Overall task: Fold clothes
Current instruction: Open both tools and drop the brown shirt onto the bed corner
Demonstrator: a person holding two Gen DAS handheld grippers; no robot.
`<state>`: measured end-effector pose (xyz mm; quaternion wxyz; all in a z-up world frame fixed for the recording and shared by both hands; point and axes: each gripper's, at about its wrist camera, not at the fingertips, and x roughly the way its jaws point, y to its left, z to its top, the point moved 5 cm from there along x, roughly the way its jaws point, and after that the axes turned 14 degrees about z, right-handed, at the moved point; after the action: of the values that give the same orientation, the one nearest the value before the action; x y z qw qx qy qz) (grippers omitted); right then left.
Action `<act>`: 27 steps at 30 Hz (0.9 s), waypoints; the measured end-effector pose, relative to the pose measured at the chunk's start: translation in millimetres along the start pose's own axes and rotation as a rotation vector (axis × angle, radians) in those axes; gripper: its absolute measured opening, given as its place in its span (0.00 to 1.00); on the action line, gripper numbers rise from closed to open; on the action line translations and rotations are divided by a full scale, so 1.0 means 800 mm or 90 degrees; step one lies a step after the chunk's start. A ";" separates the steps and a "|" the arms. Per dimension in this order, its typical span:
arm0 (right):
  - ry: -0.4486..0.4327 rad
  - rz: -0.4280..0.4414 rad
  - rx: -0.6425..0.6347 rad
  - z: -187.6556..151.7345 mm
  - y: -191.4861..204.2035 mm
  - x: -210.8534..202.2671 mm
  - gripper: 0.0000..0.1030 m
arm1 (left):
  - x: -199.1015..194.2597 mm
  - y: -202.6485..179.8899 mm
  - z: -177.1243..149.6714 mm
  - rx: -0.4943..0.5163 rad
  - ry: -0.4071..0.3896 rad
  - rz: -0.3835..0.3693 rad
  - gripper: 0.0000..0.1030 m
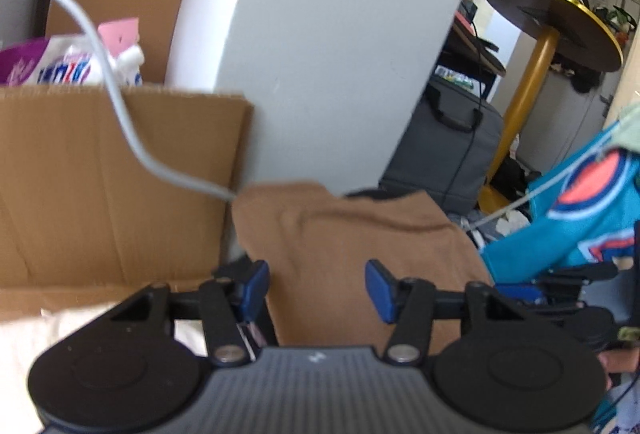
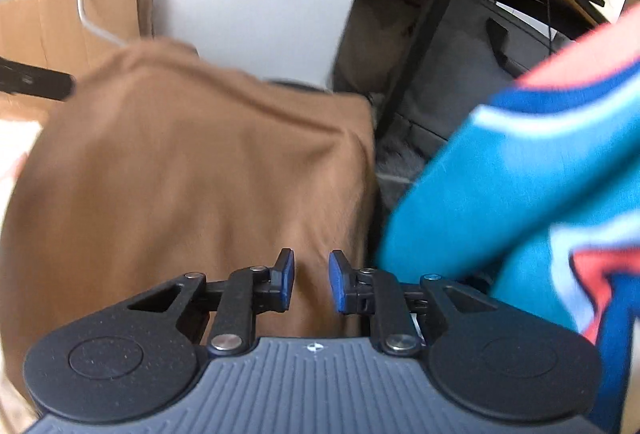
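A brown garment (image 1: 352,246) lies draped over a raised surface straight ahead, its far edge folded over; it also fills the right wrist view (image 2: 192,162). A teal garment with orange, white and blue patches (image 1: 580,226) hangs at the right, close beside the right gripper (image 2: 520,174). My left gripper (image 1: 318,288) is open wide above the brown cloth, with nothing between its blue pads. My right gripper (image 2: 312,282) is open with a narrower gap, over the brown cloth's near right part, and holds nothing. Both views are blurred.
A cardboard box (image 1: 100,174) with packets inside stands at the left, and a white cable (image 1: 120,106) runs down to the brown garment. Behind are a grey pillar (image 1: 340,54), a grey bag (image 1: 448,150) and a round table on a gold leg (image 1: 552,22).
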<state>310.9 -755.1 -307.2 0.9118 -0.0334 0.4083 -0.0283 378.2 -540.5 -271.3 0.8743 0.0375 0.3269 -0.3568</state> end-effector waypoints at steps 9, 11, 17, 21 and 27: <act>-0.005 -0.026 -0.002 -0.025 0.003 -0.034 0.25 | -0.019 0.007 -0.050 0.001 0.065 0.007 0.55; -0.017 -0.017 0.014 -0.027 0.006 -0.048 0.25 | -0.026 0.007 -0.058 0.007 0.081 0.009 0.57; -0.030 -0.010 0.063 -0.065 0.024 -0.090 0.26 | -0.047 -0.008 -0.084 0.029 0.113 -0.012 0.61; -0.011 -0.026 0.067 -0.104 0.031 -0.109 0.29 | -0.051 -0.020 -0.103 0.056 0.117 -0.009 0.64; 0.013 -0.014 0.092 -0.150 0.022 -0.114 0.29 | -0.041 -0.027 -0.150 0.055 0.154 -0.041 0.64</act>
<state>161.3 -734.6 -320.4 0.9073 0.0283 0.4140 -0.0682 281.3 -501.0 -342.2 0.8140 0.1071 0.4153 -0.3916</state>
